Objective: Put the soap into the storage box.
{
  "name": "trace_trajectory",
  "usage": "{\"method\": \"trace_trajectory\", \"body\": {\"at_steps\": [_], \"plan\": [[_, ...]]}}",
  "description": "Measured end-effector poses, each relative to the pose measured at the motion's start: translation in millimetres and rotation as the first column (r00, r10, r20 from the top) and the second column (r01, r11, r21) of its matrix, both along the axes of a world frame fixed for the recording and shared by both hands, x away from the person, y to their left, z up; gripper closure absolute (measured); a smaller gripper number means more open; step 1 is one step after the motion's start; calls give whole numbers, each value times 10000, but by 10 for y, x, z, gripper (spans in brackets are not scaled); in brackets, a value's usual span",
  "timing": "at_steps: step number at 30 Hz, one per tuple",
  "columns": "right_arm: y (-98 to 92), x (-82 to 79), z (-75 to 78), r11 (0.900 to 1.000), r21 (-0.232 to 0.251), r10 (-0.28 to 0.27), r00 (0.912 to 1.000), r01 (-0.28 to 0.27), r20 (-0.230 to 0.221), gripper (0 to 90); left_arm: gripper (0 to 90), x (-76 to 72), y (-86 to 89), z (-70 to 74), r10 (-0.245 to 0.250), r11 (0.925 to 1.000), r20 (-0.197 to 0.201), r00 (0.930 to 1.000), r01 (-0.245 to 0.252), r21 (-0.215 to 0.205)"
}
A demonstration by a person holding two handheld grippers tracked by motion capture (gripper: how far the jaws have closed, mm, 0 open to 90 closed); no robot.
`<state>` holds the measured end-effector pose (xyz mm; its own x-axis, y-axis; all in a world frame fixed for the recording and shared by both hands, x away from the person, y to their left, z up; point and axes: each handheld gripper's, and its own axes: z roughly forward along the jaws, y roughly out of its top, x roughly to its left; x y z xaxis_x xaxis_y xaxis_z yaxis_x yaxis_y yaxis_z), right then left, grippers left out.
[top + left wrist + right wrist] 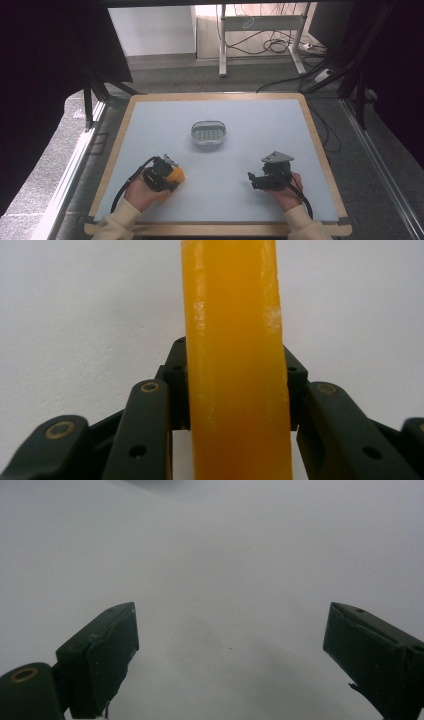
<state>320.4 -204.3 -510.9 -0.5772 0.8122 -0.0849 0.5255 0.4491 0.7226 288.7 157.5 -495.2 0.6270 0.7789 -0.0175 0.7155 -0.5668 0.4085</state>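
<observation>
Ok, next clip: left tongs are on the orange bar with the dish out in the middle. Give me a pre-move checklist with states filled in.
1. Left tongs closed on the orange bar: ok, the jaws press both of its sides.
2. Bar centred in the grip: ok, it runs straight up between the jaws in the left gripper view.
3. Bar clear of the table: cannot tell, the hand hides its underside.
4. Dish free to receive: ok, it looks empty, upright and apart from both tongs.
5. Path from bar to dish: ok, bare mat between them.
6. Right tongs out of the way: ok, open, holding nothing, off to the right of the dish.
</observation>
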Motion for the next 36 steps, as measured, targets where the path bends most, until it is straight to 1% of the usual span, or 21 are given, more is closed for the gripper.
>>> {"method": "trace_trajectory", "body": {"at_steps": [4,9,10,11,12,15,20,27,36], "plan": [[-1,-3,6,10000,-7,5,10000,-5,0,79,614,-9,9,30,-65,9999,45,10000,66,-109],[-2,0,3,10000,-20,-22,10000,22,-9,79,615,-28,45,110,-182,9983,120,9998,188,-555],[0,0,1,10000,-31,-16,10000,16,-15,79,615,-31,64,138,-293,9971,108,9995,300,-694],[0,0,1,10000,-31,-16,10000,16,-15,79,615,-31,64,138,-293,9971,108,9995,300,-694],[0,0,1,10000,-33,-17,10000,17,-17,79,615,-36,66,143,-253,9963,154,9996,265,-817],[1,0,2,10000,-14,0,10000,0,-17,79,615,-40,85,164,-353,9951,141,9993,365,-923],[1,-1,2,10000,-22,16,10000,-17,-13,79,615,-41,131,207,-529,9908,158,9985,545,-1240],[-5,-1,4,10000,-41,3,10000,-3,1,79,616,-50,168,245,-602,9887,218,9979,626,-1365],[-6,1,0,9999,-116,9,10000,-9,-17,79,616,-69,172,274,-692,9881,342,9970,732,-1351]]}}
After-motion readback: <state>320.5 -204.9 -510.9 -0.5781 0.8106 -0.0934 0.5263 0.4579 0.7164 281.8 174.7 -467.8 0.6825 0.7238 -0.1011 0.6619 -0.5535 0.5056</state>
